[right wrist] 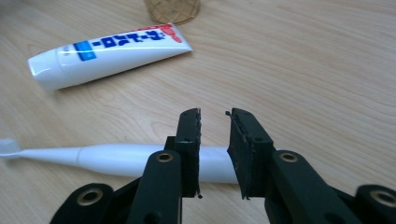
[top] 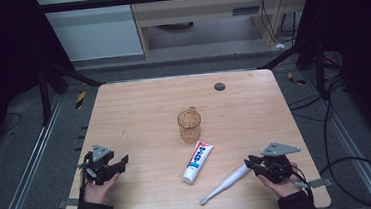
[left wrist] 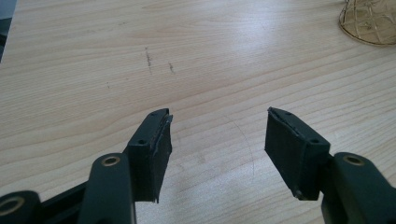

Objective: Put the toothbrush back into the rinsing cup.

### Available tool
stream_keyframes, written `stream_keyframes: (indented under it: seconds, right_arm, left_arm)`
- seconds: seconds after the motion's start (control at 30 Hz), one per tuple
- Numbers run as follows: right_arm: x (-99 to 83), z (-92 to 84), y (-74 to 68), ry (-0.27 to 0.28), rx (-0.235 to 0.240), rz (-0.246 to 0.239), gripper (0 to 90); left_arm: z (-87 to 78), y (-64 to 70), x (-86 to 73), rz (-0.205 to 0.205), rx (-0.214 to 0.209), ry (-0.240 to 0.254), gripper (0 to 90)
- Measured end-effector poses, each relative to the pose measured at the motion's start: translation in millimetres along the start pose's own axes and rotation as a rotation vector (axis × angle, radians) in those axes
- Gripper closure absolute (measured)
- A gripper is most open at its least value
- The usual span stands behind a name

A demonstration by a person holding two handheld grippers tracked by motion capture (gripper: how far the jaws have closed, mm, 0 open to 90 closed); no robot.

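Right gripper: low over the near right part of the table, jaws narrowed around the thick handle end of the toothbrush, one on each side; whether the pads pressed on it could not be told.
Left gripper: over the near left part of the table, jaws standing wide apart with bare wood between them.
Toothbrush: white, lying flat near the front edge, handle end at the right gripper, bristle head pointing toward the near middle.
Toothpaste tube: white with blue and red print, lying flat just beyond the toothbrush, cap toward the person.
Cup: amber, see-through, upright just beyond the tube, near the table's middle.
Table: light wood, a small dark round spot toward the far edge.
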State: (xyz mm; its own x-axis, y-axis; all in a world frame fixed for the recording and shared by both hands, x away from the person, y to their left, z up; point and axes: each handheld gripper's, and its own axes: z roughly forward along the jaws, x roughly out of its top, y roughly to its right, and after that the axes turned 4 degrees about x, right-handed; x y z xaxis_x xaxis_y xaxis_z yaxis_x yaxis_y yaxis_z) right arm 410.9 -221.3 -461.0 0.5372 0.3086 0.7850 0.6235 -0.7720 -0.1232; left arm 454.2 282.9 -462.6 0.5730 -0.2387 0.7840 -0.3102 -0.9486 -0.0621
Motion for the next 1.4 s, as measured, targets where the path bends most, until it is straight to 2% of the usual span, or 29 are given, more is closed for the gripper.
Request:
stream_keyframes:
  seconds: [0.2,0.37,0.53,0.6,0.63,0.7,0.77,0.83,1.03,1.4]
  right_arm:
    - [1.8,10.0,-17.4,-0.032,0.067,-0.038,80.4]
    - [2.7,14.2,-20.1,-0.038,0.067,-0.047,84.7]
    - [3.3,16.9,-7.6,-0.044,0.010,-0.023,89.2]
    - [3.4,17.3,-4.6,-0.045,0.000,-0.020,89.4]
    - [3.6,18.1,2.1,-0.043,-0.021,-0.010,89.4]
    - [3.5,18.3,5.3,-0.046,-0.034,-0.005,89.4]
    - [2.5,19.1,13.6,-0.059,-0.069,0.007,89.3]
    - [1.6,20.9,18.9,-0.066,-0.080,0.011,89.2]
    - [-1.0,24.2,25.2,-0.092,-0.086,0.033,88.7]
    - [-5.3,21.8,24.8,-0.115,-0.093,0.016,87.8]
  left_arm:
    - [0.1,0.2,0.2,0.003,0.000,-0.003,40.5]
    - [0.4,0.7,0.3,0.005,-0.001,-0.006,40.6]
    - [1.0,1.1,0.4,0.011,0.000,-0.009,40.6]
    - [1.3,1.3,0.4,0.009,-0.001,-0.010,40.6]
    - [1.4,1.3,0.4,0.009,-0.001,-0.010,40.6]
    - [1.5,1.4,0.3,0.010,-0.001,-0.010,40.6]
    - [1.7,1.4,0.4,0.010,-0.001,-0.011,40.7]
    - [2.1,1.4,0.5,0.011,-0.001,-0.012,40.7]
    - [2.4,1.3,0.4,0.012,0.001,-0.013,40.8]
    - [2.7,0.4,0.0,0.011,0.002,-0.015,40.8]
